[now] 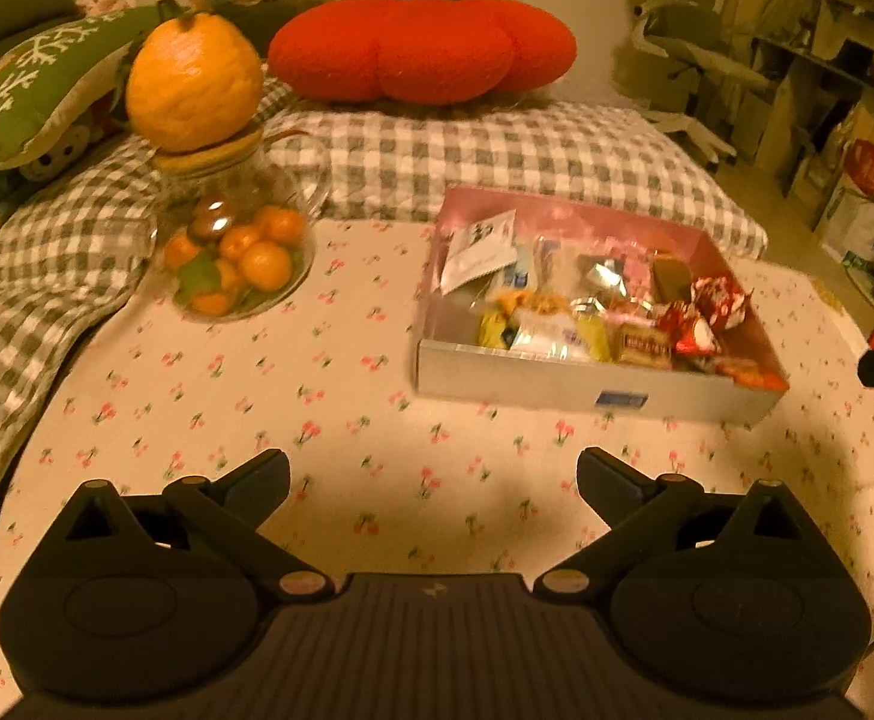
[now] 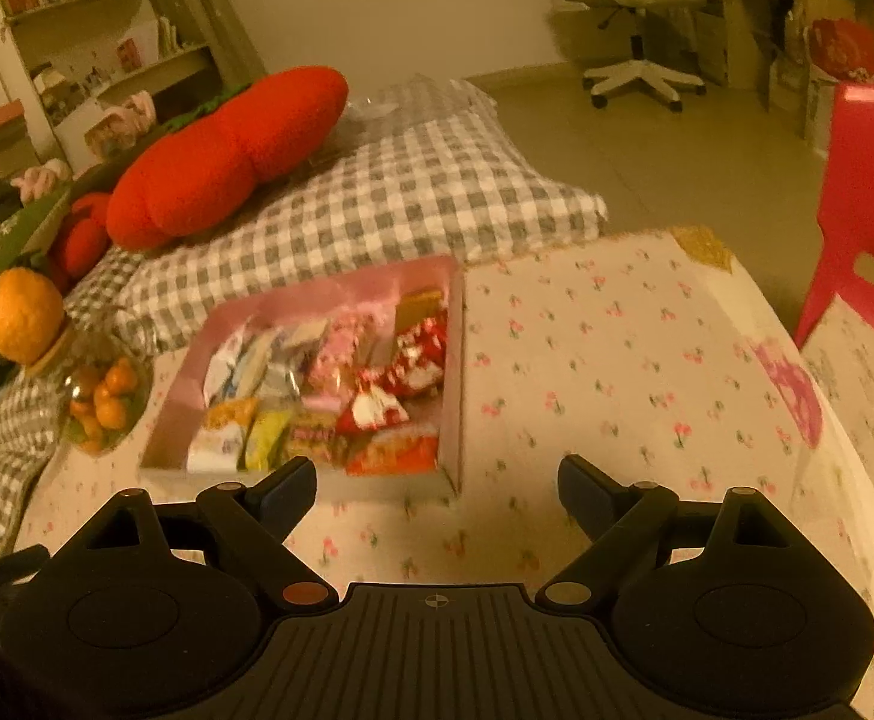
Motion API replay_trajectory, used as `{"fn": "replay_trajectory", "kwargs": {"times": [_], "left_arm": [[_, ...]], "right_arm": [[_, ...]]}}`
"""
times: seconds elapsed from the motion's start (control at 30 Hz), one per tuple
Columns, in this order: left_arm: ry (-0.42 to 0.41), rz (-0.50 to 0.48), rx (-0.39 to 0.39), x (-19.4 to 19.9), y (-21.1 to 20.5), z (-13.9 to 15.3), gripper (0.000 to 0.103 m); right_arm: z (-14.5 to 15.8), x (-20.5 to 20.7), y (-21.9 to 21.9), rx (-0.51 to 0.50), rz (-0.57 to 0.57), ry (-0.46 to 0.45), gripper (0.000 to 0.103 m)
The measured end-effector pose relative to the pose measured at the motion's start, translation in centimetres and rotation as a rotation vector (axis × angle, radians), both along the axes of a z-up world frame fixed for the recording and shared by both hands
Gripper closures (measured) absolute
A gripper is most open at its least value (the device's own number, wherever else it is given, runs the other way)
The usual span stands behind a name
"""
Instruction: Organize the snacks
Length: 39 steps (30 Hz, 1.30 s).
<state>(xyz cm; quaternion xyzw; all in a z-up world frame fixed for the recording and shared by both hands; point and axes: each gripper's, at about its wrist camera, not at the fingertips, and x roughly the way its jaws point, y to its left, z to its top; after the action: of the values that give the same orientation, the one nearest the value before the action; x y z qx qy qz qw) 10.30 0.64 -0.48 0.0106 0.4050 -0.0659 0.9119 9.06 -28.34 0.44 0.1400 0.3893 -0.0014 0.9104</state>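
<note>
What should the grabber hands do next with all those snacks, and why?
Probably move the right gripper forward over the box toward a red snack packet. Both grippers are open and empty, the left gripper is farther back, and the snacks lie jumbled.

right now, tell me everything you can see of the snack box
The snack box is a shallow, open rectangular tray, seemingly cardboard, with pale outer walls, a small blue label on its near wall and a pinkish inside. It sits flat on the cherry-print cloth, right of the glass jar of oranges and apart from it. Wrapped snacks in red, yellow, white and pink crowd its right side; the left side of the floor is bare. Neither gripper touches it.
</note>
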Motion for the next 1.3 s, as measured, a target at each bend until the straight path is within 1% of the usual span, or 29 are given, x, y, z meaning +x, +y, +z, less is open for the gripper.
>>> {"fn": "replay_trajectory", "kwargs": {"times": [0.2, 0.3, 0.37, 0.53, 0.67, 0.97, 1.3], "left_arm": [[0.019, -0.001, 0.033, -2.2, 0.0, 0.4, 0.001], [0.012, 0.001, 0.033, -3.1, 0.1, 0.4, 0.001], [0.015, 0.007, 0.030, -3.6, 0.1, 0.5, 0.001], [0.022, 0.019, 0.024, -4.4, 0.2, 0.9, 0.001], [0.014, 0.032, 0.039, -5.1, -0.2, 1.2, 0.001], [0.002, 0.044, 0.051, -6.2, -1.4, 2.1, 0.001], [0.001, 0.059, 0.040, -6.8, -1.7, 2.2, 0.001]], "right_arm": [[0.1, -2.5, 1.1, -0.040, 0.004, 0.023, 0.013], [0.3, -4.1, 1.8, -0.048, 0.017, -0.001, 0.013], [0.5, -5.1, 2.2, -0.060, 0.025, -0.023, 0.008], [0.6, -6.9, 3.4, -0.082, 0.044, -0.063, 0.008], [0.4, -7.7, 4.6, -0.103, 0.063, -0.071, 0.008], [0.0, -8.6, 6.1, -0.143, 0.056, -0.088, 0.007], [-0.5, -8.7, 6.9, -0.165, 0.064, -0.074, 0.007]]}}
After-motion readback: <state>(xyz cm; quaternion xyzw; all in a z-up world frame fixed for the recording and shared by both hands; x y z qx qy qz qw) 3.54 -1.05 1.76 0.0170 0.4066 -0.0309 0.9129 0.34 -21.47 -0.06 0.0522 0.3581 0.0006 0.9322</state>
